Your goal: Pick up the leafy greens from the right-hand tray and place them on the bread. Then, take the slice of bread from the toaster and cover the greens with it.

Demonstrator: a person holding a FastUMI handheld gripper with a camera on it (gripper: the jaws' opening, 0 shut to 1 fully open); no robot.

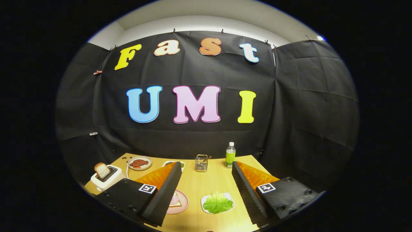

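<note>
Tongs [206, 170] spread wide apart, holding nothing, raised above desk [206, 188]. Leafy greens [217, 203] lie on white tray [206, 207] between fingers, toward right one. Pink plate [182, 204] with bread [176, 201] just beside left finger, partly hidden. Toaster [107, 178] at far left, bread slice [101, 170] standing in slot. Beyond fingers: plate of meat [139, 163], metal holder [201, 162], green bottle [230, 155].

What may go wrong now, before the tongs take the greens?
1. The greens lie flat on a small tray; the open tongs, high above, may pinch only an edge, so the leaf could slip, or the tray could lift with it.
2. The pink plate with bread is partly hidden behind one finger, so aiming the drop is harder.
3. The toast stands tilted in the toaster and may tip.
</note>
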